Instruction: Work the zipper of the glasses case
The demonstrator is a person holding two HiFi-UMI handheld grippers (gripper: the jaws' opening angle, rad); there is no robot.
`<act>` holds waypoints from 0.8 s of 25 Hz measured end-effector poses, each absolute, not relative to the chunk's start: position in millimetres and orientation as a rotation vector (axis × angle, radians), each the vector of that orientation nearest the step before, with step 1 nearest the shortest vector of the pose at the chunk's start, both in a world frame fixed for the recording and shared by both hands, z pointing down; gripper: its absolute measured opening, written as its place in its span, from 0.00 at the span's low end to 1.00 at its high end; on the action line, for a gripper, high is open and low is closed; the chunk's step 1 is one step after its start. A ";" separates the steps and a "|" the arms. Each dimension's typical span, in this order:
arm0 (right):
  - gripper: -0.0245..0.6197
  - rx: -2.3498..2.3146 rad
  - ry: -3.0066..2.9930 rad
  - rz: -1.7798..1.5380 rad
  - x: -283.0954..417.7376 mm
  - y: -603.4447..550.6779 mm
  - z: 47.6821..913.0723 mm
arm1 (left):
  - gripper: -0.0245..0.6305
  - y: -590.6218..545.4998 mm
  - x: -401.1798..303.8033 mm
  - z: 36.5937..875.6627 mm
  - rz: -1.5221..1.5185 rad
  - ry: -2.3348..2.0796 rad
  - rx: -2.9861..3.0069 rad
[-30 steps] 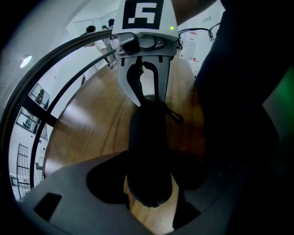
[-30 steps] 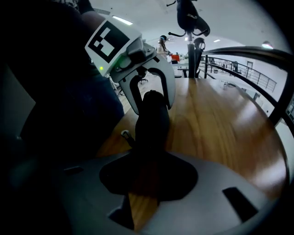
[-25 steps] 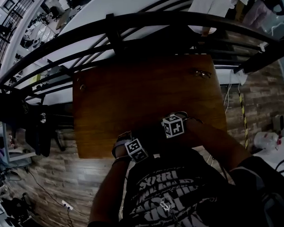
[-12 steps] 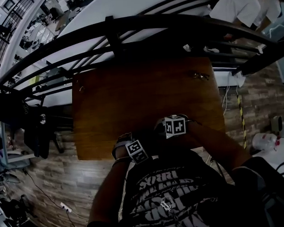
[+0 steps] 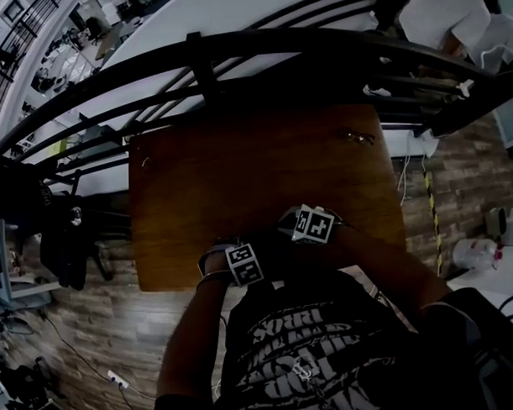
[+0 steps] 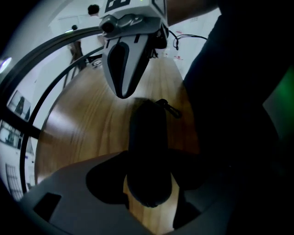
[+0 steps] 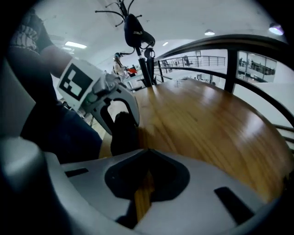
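Glasses case (image 6: 148, 151), black, elongated, rounded end

Glasses case (image 6: 147, 151) on the table (image 5: 239, 175), near edge — railing (image 5: 276, 41) beyond the far edge.

**The Room Around My Table**

I stand at a brown wooden table (image 5: 239, 175) with a shiny top. A thick black railing (image 5: 234, 45) curves behind it. Past the railing, everything is bright and white. Far across the big hall I can see more railings (image 7: 202, 59). The floor (image 5: 84, 332) near me is made of brown and grey planks. A white cable (image 5: 404, 174) hangs down to it on the right. A black coat stand (image 7: 135, 32) stands past one end of the table. Lights (image 7: 209, 32) shine on the white ceiling (image 7: 183, 18).
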State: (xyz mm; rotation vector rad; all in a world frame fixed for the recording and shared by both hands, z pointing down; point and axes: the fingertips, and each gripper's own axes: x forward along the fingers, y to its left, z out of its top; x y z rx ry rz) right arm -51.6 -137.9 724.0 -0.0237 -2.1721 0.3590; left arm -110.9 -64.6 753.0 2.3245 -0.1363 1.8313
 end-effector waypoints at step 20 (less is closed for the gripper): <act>0.04 0.344 -2.226 0.122 -67.2 -209.4 706.3 | 0.45 -111.2 -188.8 717.3 1.504 -0.896 2.275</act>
